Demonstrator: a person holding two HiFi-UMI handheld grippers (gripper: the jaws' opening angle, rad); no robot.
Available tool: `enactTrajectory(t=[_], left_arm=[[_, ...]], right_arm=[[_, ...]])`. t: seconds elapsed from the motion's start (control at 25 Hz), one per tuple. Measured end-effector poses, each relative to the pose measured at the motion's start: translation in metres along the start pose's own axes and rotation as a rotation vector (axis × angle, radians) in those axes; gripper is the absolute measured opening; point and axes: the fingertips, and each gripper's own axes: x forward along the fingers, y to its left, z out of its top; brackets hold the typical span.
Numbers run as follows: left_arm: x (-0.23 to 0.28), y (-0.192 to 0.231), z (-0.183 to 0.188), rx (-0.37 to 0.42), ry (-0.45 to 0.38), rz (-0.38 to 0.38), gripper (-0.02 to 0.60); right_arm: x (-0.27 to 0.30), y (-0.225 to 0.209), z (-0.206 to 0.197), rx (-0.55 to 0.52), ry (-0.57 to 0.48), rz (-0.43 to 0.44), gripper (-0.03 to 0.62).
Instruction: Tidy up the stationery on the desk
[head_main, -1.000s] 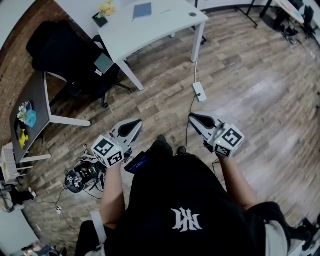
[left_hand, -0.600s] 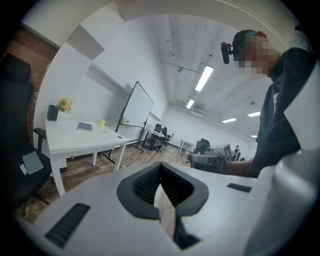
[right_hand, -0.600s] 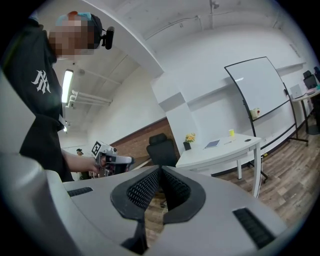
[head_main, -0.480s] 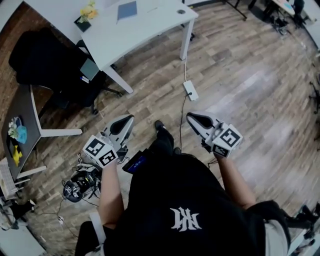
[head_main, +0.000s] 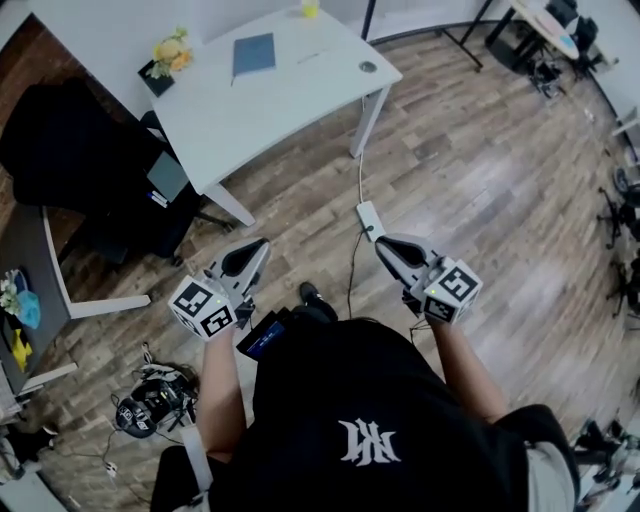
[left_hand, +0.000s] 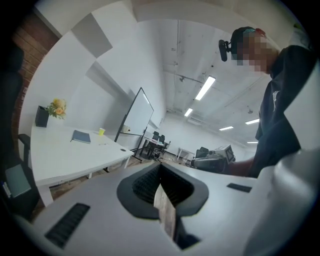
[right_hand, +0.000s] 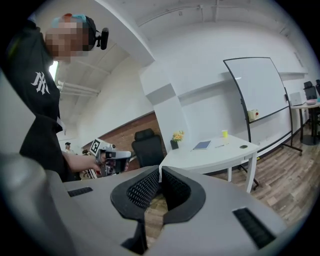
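Approach step. Left gripper (head_main: 252, 250) and right gripper (head_main: 388, 244) are both closed tight, with nothing between the pads. The stationery lies on the white desk (head_main: 250, 120) ahead, well apart from me: a blue notebook (head_main: 253, 54), a yellow cup (head_main: 309, 8) at the far edge, and a thin item beside the notebook, too small to name.

My judgement for doing this well: walk up to the desk's near edge, step clear of the power strip (head_main: 370, 218) and its cable, and open the jaws only once over the notebook.

Versus a second ago: the desk sits nearer in the head view, the power strip is now just before my right gripper, and the jaws are unchanged.
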Motion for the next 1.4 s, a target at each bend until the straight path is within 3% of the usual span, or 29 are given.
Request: enactTrajectory(t=[0.16,0.32,0.56,0.96,1.4], left_arm=[[0.008,0.032,0.008,-0.026,0.013,-0.034,0.003],[0.023,0.065,0.012,-0.068,0.000,-0.049,0.003],[0.040,0.075,0.014,-0.111,-0.005,-0.070,0.003],[0.064,0.128,0.043,-0.103,-0.037,0.036,0.003],[0.155,0.218,0.087,-0.069,0.037,0.154,0.003]], right_arm=[[0.035,-0.017,0.026,0.007,-0.019,-0.013,0.040],[0.048,-0.043,0.038,-0.001,-0.008,-0.083,0.040],[0.049,-0.071,0.037,0.021,0.027,-0.135,0.040],[0.114,-0.123,0.066,-0.005,0.029,-0.012,0.040],[0.186,-0.248,0.110,0.004,0.004,0.105,0.040]])
